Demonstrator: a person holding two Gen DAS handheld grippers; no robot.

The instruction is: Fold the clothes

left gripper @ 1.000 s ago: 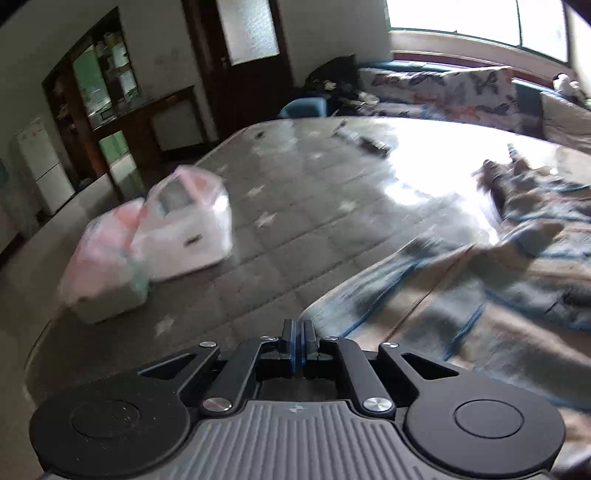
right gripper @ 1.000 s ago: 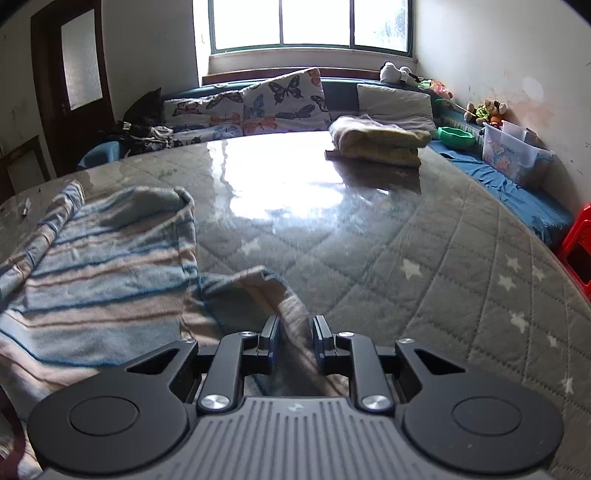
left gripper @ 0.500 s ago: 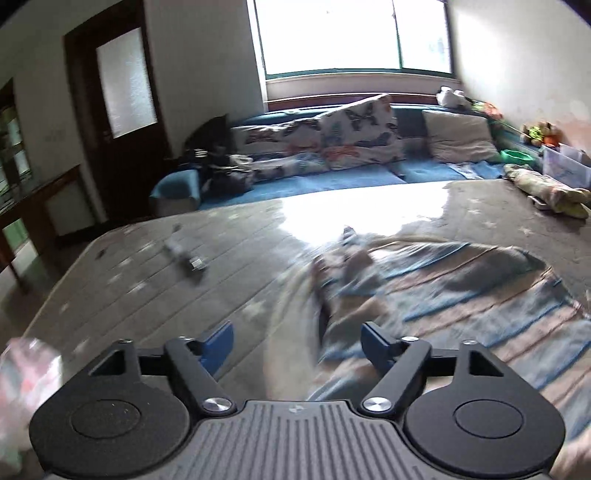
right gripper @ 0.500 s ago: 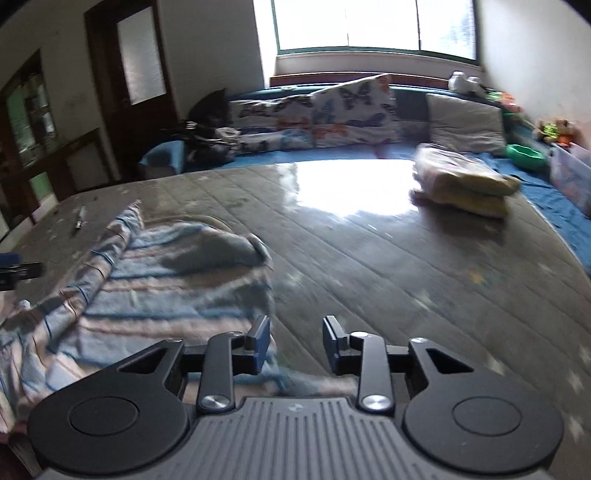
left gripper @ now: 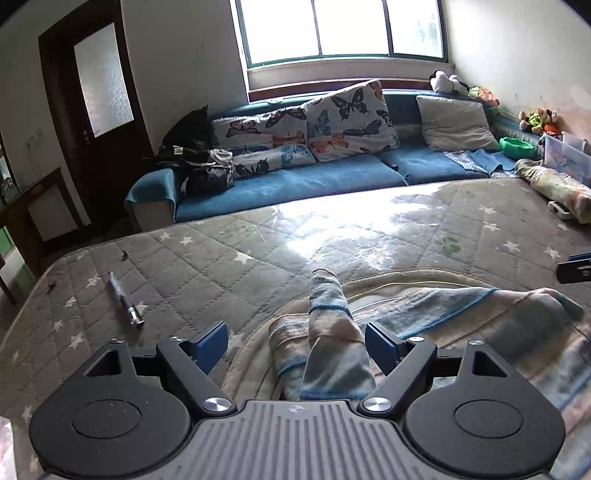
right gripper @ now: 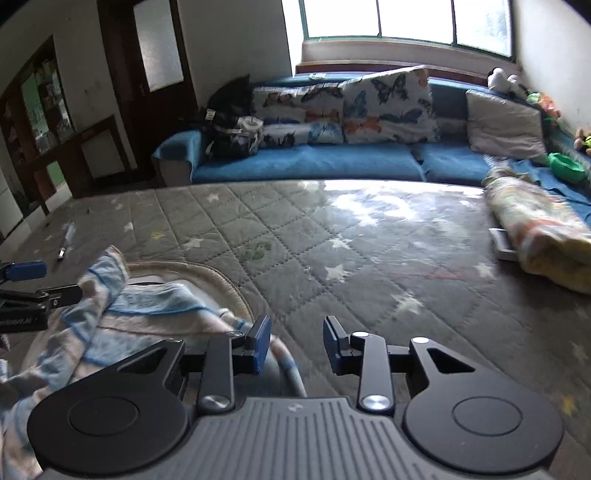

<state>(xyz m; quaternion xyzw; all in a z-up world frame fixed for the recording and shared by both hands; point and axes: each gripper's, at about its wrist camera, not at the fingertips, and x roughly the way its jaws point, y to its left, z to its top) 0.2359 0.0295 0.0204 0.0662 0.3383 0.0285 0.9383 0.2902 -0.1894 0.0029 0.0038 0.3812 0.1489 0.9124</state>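
On the far left of the quilted grey mattress, a pen lies alone, well apart from the clothing. To the right of it, the left tool hovers low with its blue-padded fingers spread wide and gripping nothing. Between these fingers lies a striped sleeve of the garment, in blue and beige bands, and it reaches forward toward the sofa. From the sleeve, the striped garment spreads to the right across the mattress, crumpled and not flat.

Seen from the right wrist, the same striped garment lies at the lower left, and a beige curved hem runs around its far edge. The left tool shows at the left border of this view, just beside the sleeve. The right tool is at the right edge of the garment with its fingers apart and pinching nothing; its left finger is over the cloth, and its right finger is over bare mattress. I cannot tell whether the left finger touches the cloth.

Farther right, near the mattress edge, a rolled yellow and patterned blanket rests, well apart from the garment. Behind everything, butterfly cushions lean on the blue sofa under the window.
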